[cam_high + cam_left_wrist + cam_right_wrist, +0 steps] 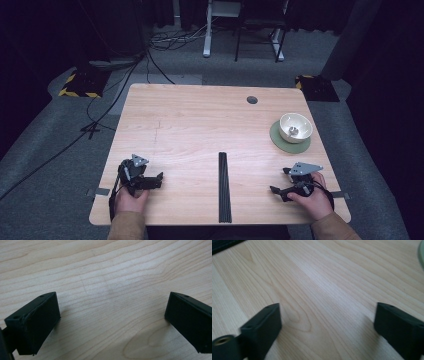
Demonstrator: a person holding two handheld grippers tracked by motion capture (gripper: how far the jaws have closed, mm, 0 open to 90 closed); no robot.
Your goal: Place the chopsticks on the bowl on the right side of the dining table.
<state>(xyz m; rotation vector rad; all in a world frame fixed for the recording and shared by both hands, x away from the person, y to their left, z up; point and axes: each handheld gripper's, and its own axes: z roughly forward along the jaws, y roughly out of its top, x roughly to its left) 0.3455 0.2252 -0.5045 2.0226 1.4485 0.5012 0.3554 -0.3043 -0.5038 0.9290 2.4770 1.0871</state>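
Item inside white bowl (295, 127) too small to be identified. Green mat (422, 252) cut off by right gripper view's edge.

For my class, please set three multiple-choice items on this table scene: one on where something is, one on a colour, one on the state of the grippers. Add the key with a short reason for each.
1. Where does the white bowl stand?
A. On a green round mat at the table's far right
B. On bare wood at the table's near left
C. On the floor beside the table

2. What colour is the long bar lying on the table between the two hands?
A. White
B. Black
C. Yellow

3. How do the left gripper and right gripper stand?
A. Both shut on the bowl
B. Left open, right shut
C. Both open and empty

Key: 1 A, the bowl sits on the green mat in the high view. 2 B, the bar is black against the pale wood. 3 C, each gripper view shows jaws wide apart over bare wood.
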